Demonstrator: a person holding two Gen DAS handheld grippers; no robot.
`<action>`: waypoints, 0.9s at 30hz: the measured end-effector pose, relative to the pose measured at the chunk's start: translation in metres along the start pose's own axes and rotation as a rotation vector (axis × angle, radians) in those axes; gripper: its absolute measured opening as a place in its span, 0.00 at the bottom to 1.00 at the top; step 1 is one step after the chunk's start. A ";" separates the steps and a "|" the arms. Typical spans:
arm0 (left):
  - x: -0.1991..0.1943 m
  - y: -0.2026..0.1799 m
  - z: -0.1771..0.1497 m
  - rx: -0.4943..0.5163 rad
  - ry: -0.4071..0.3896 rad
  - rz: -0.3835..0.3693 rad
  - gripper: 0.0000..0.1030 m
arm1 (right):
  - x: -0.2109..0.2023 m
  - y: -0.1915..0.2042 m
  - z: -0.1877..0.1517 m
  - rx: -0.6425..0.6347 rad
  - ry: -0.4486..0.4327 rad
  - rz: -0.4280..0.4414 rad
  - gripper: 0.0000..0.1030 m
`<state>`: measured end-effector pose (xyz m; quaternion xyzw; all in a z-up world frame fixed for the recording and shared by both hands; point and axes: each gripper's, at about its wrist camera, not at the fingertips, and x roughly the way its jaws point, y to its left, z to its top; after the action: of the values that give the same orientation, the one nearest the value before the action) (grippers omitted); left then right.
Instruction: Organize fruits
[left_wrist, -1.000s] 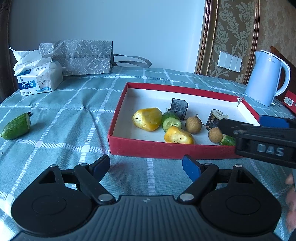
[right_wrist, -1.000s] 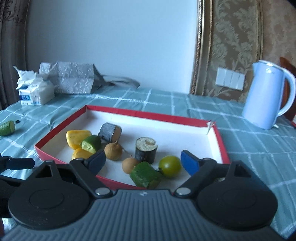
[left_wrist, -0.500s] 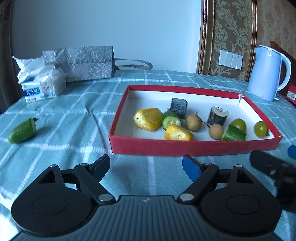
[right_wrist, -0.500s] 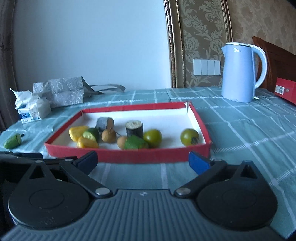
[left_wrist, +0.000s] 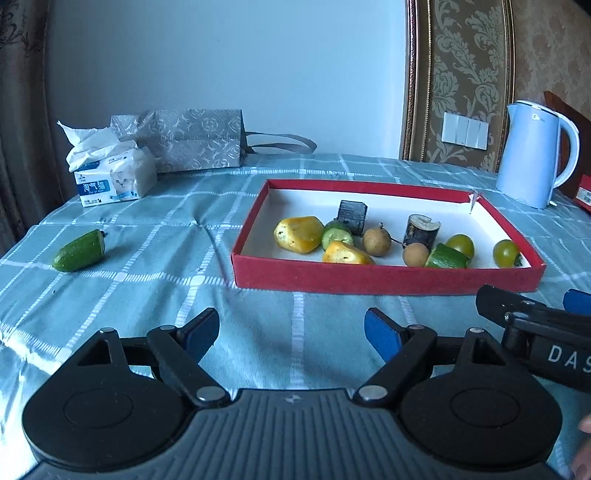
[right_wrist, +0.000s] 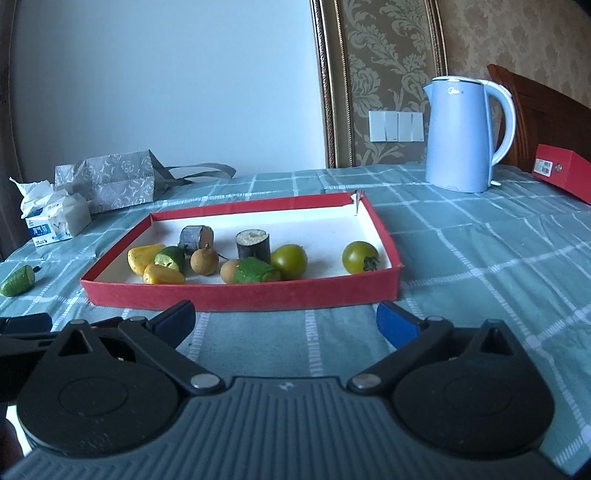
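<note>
A red tray (left_wrist: 384, 282) (right_wrist: 243, 295) with a white floor holds several pieces: yellow chunks (left_wrist: 299, 234), cucumber pieces (left_wrist: 337, 234), brown longans (left_wrist: 376, 241), dark cylinders (left_wrist: 423, 230) and green tomatoes (right_wrist: 359, 257). One green cucumber half (left_wrist: 78, 251) (right_wrist: 17, 281) lies alone on the cloth, left of the tray. My left gripper (left_wrist: 291, 334) is open and empty, low in front of the tray. My right gripper (right_wrist: 284, 319) is open and empty, just before the tray's front wall; it also shows at the right edge of the left wrist view (left_wrist: 532, 310).
A blue kettle (right_wrist: 463, 134) stands at the back right, with a red box (right_wrist: 563, 173) beside it. A tissue pack (left_wrist: 110, 177) and a grey bag (left_wrist: 195, 140) sit at the back left. The checked teal cloth (left_wrist: 155, 236) covers the table.
Both grippers have drawn back from the tray toward the near edge. The right gripper has left the tray empty; a second green tomato now lies at the tray's right end.
</note>
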<state>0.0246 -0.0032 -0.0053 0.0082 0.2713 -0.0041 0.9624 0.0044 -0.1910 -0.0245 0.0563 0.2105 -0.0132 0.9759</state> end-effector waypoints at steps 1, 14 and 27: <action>-0.002 0.000 0.001 -0.007 0.004 0.000 0.84 | -0.001 0.000 0.000 0.003 0.001 -0.005 1.00; -0.033 -0.008 0.008 0.013 -0.076 0.041 0.94 | -0.008 -0.008 -0.003 0.035 0.016 -0.049 1.00; -0.039 -0.013 0.010 0.040 -0.093 0.065 1.00 | -0.008 -0.008 -0.001 0.038 -0.001 -0.069 1.00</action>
<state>-0.0035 -0.0158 0.0228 0.0362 0.2258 0.0213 0.9733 -0.0041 -0.1988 -0.0227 0.0675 0.2114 -0.0506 0.9738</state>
